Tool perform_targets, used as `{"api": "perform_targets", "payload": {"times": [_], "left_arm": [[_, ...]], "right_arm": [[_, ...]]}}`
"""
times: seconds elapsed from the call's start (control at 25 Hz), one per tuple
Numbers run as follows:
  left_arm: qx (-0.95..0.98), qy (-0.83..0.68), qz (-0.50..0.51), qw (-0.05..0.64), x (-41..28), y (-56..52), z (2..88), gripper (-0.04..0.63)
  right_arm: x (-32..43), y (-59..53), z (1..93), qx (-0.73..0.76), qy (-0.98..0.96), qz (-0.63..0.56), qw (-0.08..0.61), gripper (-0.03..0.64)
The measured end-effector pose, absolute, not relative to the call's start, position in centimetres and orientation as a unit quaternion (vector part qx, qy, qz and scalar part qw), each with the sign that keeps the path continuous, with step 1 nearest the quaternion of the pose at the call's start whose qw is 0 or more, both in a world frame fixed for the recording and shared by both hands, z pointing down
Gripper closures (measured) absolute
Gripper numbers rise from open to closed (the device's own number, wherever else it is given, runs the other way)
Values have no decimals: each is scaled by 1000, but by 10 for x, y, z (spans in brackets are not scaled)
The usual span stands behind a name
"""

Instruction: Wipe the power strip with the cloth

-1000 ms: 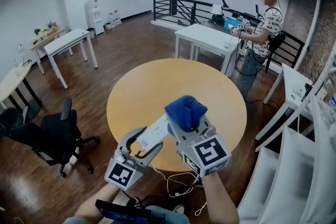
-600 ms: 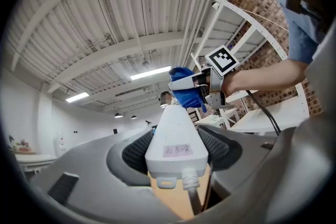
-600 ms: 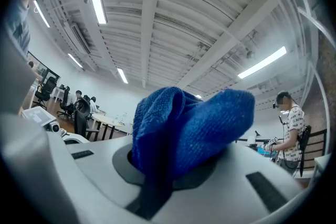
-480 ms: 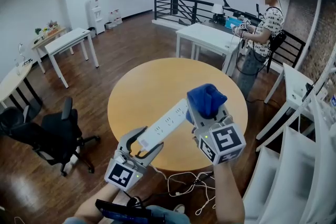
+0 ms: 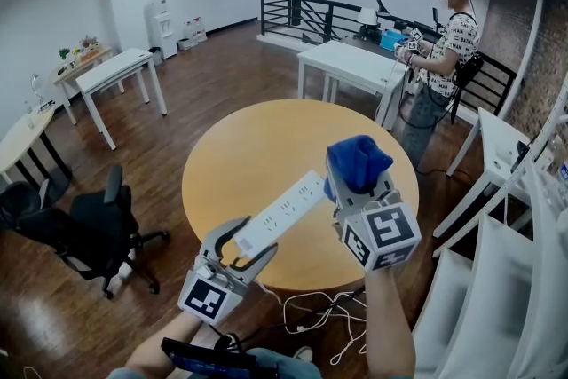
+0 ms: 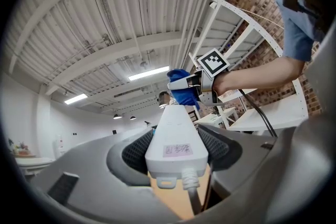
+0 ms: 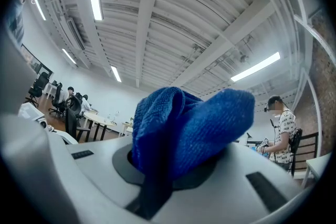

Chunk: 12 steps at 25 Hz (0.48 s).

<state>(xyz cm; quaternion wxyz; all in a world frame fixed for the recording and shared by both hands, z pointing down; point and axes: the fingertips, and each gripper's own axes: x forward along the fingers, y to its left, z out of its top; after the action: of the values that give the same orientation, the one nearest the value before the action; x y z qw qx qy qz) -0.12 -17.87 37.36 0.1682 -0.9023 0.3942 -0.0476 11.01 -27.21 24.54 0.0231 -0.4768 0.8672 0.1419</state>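
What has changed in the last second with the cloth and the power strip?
The right gripper, shut on the blue cloth, slid rightward along the power strip from its middle to its far end. The left gripper kept its hold on the strip's cord end above the round table, and the strip has not moved.

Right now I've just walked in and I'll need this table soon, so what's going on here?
A person holds a claw in each hand over the round table. The left claw is shut on the cord end of a white power strip, holding it out over the tabletop. The right claw is shut on a bunched blue cloth, which sits at the strip's far end. Whether the cloth actually touches the strip I cannot tell. The cord trails down off the table's near edge.
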Motion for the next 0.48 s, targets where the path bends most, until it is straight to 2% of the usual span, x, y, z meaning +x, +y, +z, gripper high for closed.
{"api": "perform_targets", "payload": {"times": [0.48], "left_arm": [[-900,401,-49,164,-2,-183,375,316]], "right_arm": [[53,-243,268,-421,897,137,9,563]]}}
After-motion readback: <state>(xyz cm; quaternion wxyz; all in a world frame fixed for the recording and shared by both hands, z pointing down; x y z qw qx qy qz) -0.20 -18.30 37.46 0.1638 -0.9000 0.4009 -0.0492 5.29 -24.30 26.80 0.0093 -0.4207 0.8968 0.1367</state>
